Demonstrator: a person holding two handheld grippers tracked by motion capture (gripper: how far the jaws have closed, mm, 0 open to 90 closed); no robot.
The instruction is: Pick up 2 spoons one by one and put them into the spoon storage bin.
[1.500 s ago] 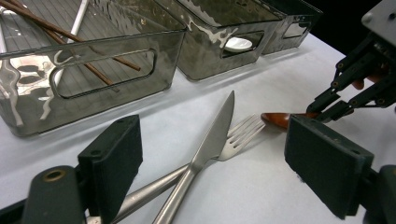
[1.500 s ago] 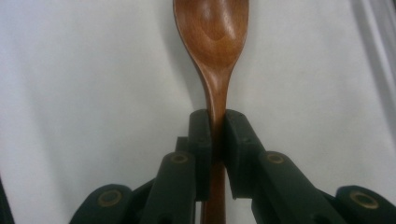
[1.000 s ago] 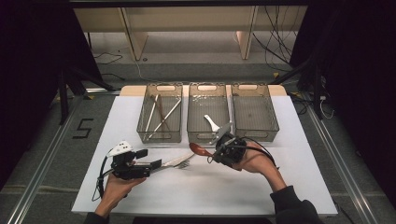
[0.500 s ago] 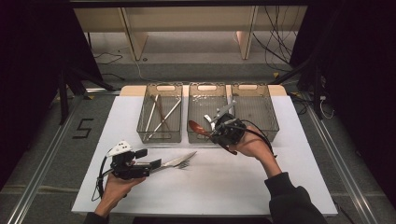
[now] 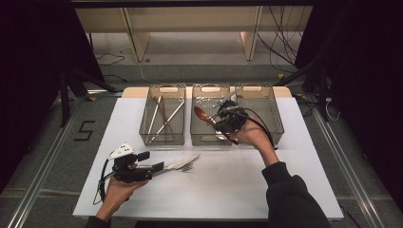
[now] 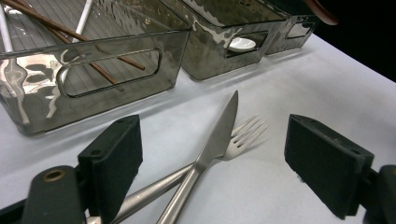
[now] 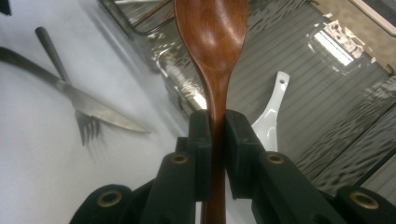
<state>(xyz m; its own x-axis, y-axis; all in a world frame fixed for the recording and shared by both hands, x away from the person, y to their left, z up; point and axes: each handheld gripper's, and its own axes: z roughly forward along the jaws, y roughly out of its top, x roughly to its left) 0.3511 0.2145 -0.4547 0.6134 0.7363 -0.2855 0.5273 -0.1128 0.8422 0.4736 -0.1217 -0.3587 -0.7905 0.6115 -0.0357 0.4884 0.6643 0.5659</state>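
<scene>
The brown wooden spoon [image 7: 215, 42] is squeezed tight between the two black jaws of the right gripper [image 7: 217, 135]. The jaws are close together and hold it by its thin neck. The round bowl of the spoon sticks up at the top middle of the right gripper view. In the high view the wooden spoon [image 5: 203, 115] is in the middle of the frame, above the middle bin [image 5: 199, 137]. The right gripper [image 5: 216, 118] and the person's right hand [image 5: 252, 135] are just to the right of it.

Inside the middle bin lies a white spoon [image 7: 273, 109]. To the left is the left bin [image 5: 161, 138] with long sticks [image 5: 164, 118] in it. To the right is the right bin [image 5: 275, 118].

In the lower left of the high view, the left gripper [image 5: 154, 167] rests on the white table [image 5: 237, 185]. Its jaws are wide apart and hold nothing. A knife [image 6: 212, 140] and a fork [image 6: 243, 137] lie crossed on the table between the jaws, and I cannot tell if the left jaw touches a handle.
</scene>
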